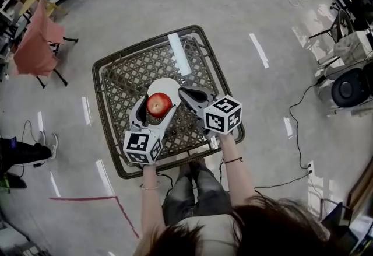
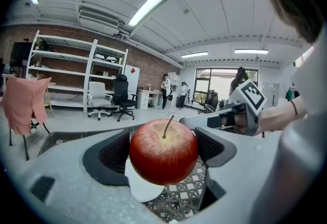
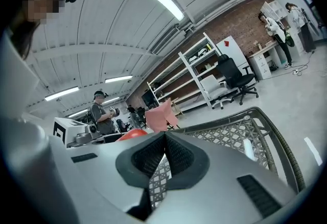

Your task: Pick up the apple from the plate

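gripping the apple [image 2: 163, 152] at its widest girth with the dark ribbed fingers [image 2: 115, 154] of the left gripper [image 1: 157, 107], one on each flank, stem up and dead ahead between them. holding it just over the white plate [image 1: 168, 85], seemingly lifted clear, though hard to tell for sure. set near the middle of the woven wicker table [image 1: 116, 68], smooth round plate against open lattice. right gripper [image 1: 182, 93] parked just beside the apple on its right, fingers [image 3: 148, 156] pressed together on nothing. no long axis to speak of: round, glossy red skin, yellow speckle near the stem, firm and likely slippery in the grip. nearer by far to the left, already in its hold; by that, only a straight rise left, with a steady squeeze against rolling
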